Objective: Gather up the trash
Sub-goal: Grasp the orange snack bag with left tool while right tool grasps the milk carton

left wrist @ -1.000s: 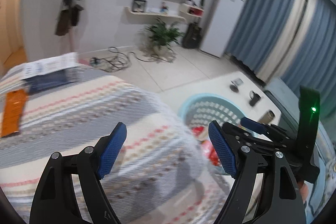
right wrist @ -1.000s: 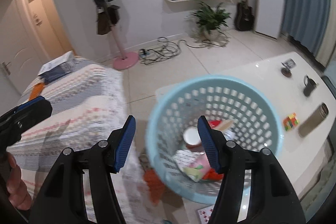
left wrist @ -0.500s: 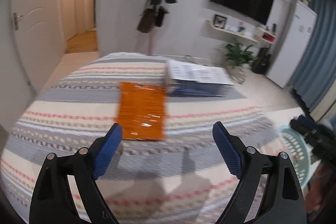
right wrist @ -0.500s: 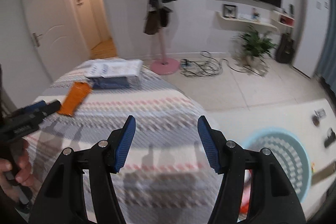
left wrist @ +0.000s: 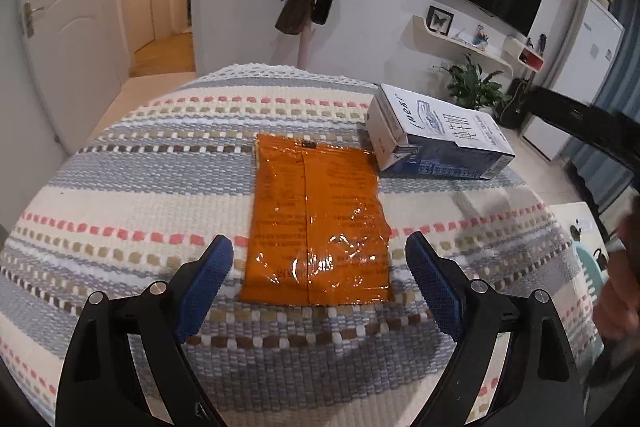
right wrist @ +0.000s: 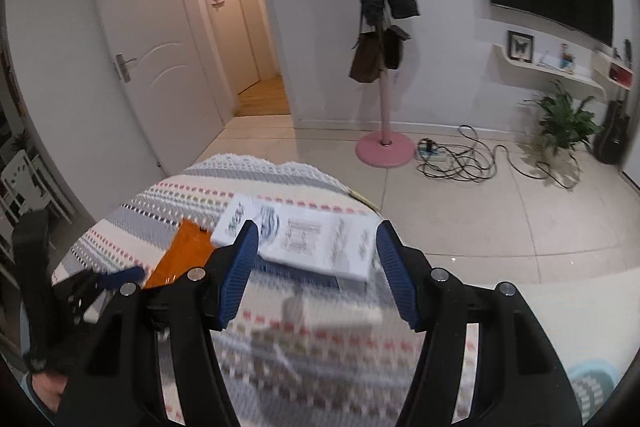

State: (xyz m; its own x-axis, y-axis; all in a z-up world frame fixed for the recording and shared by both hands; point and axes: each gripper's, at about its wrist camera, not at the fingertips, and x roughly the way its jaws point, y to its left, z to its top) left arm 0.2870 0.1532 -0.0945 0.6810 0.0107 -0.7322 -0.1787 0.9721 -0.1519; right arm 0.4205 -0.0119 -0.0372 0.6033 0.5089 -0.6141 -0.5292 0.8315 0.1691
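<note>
A striped woven bedspread [left wrist: 132, 187] fills my view. My left gripper [left wrist: 318, 277] hovers with jaws wide apart and empty, just short of an orange wrapper [left wrist: 318, 223] lying flat beside a white and blue carton [left wrist: 436, 135]. The wrapper looks glossy, crinkled, thin and light, probably slippery; I would pinch its near edge. My right gripper [right wrist: 314, 273] is also spread and empty.
</note>
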